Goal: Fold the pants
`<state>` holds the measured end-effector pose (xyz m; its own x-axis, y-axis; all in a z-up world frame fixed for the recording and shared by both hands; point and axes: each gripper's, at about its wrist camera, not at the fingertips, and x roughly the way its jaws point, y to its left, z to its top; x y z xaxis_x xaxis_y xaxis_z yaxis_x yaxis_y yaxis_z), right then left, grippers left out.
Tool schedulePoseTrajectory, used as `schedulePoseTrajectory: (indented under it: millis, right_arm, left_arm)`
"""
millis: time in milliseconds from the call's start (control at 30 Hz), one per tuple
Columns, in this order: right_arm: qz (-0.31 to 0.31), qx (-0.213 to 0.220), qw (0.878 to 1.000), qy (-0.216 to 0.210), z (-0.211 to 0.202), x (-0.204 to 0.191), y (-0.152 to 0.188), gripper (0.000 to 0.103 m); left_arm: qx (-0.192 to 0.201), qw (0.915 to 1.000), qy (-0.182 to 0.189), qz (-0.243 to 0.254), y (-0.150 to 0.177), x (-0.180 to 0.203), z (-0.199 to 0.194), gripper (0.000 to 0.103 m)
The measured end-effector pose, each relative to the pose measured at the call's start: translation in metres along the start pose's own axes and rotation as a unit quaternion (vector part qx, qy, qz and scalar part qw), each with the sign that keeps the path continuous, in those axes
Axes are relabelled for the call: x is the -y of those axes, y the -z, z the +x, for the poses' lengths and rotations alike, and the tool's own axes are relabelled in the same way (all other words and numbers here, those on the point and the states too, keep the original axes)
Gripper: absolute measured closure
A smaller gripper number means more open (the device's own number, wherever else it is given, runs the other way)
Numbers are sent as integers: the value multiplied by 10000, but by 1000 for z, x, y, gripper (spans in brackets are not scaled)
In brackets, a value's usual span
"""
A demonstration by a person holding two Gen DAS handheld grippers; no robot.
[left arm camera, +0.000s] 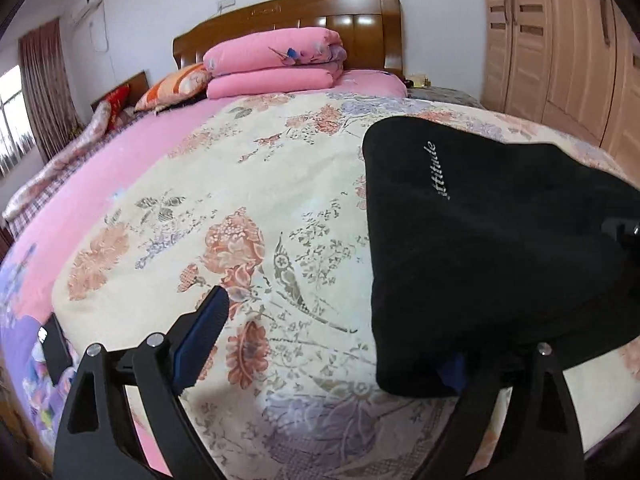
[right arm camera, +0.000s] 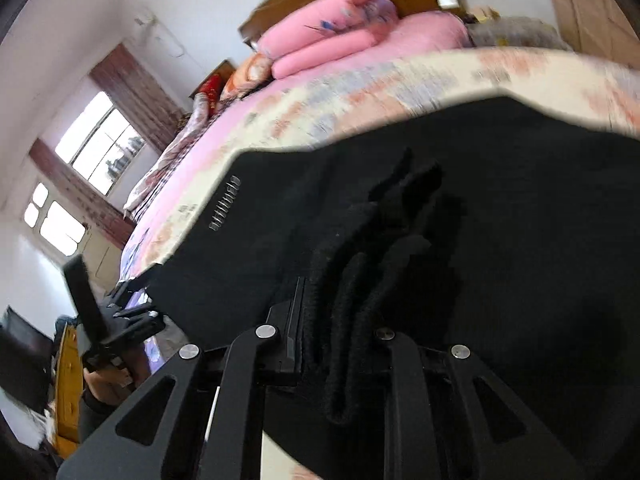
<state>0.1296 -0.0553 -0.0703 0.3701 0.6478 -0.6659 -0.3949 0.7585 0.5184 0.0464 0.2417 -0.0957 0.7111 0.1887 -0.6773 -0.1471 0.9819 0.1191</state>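
The black pants (left arm camera: 480,248), with white lettering on them, lie folded on the floral bedspread (left arm camera: 248,216) at the right of the left wrist view. My left gripper (left arm camera: 332,344) is open; its left finger (left arm camera: 204,328) is over the bedspread and its right finger is hidden under the pants' near edge. In the right wrist view the pants (right arm camera: 500,208) fill most of the frame. My right gripper (right arm camera: 340,312) is shut on a bunched fold of the pants. The left gripper also shows in the right wrist view (right arm camera: 120,316) at the left.
Folded pink quilts (left arm camera: 276,64) and an orange pillow (left arm camera: 176,86) lie against the wooden headboard (left arm camera: 320,16). A wooden wardrobe (left arm camera: 560,40) stands at the right. A window with curtains (right arm camera: 100,144) is at the left.
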Motion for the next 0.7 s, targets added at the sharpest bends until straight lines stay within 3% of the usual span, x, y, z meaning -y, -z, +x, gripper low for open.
schedulePoseTrajectory:
  millis: [167, 333, 700]
  right_arm:
    - [-104, 95, 9999, -52, -8, -13, -5, 85]
    - [354, -30, 9991, -229, 2, 9, 2, 85]
    - [-28, 406, 9990, 187, -22, -7, 13, 85]
  left_arm:
    - [-39, 9997, 114, -198, 2, -6, 0, 11]
    - [-30, 9997, 69, -214, 3, -6, 0, 7]
    - [88, 9998, -141, 111, 2, 10, -8, 7]
